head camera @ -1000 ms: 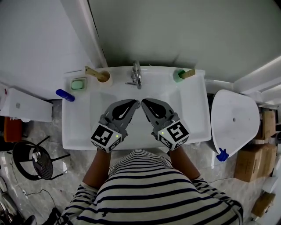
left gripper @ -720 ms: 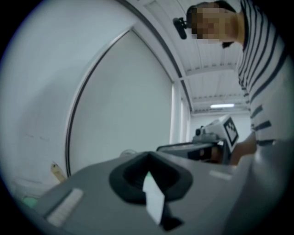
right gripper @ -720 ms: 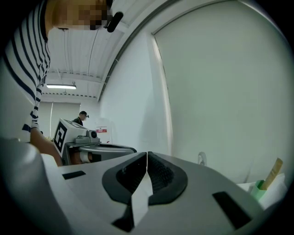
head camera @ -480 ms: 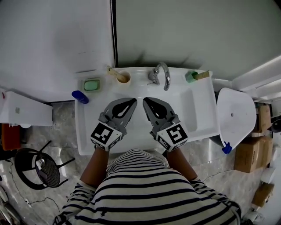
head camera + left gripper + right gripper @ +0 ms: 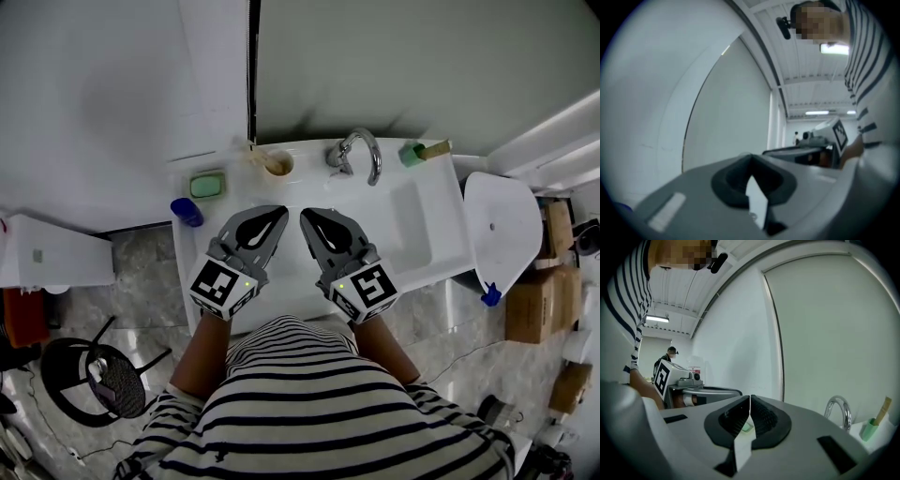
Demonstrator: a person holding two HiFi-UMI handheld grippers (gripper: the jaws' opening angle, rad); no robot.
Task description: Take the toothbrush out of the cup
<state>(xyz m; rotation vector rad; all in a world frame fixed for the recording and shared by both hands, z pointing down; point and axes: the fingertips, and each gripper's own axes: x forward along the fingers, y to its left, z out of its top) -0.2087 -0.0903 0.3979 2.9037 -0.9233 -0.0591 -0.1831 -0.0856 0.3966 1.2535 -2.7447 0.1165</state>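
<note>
A tan cup stands on the sink's back ledge left of the faucet, with a wooden toothbrush leaning out of it to the left. A green cup with a wooden-handled brush stands at the back right; the right gripper view shows this green cup too. My left gripper and right gripper hover side by side over the basin, both shut and empty, tips nearly touching each other. The tan cup is just beyond the left gripper's tip. In their own views the left gripper and right gripper hold nothing.
The white sink has a chrome faucet at the back. A green soap dish and a blue object sit on its left side. A white toilet lid is to the right, a black stool lower left.
Both grippers have moved left along the sink together, from in front of the faucet to in front of the tan cup. Their jaws have stayed shut.
</note>
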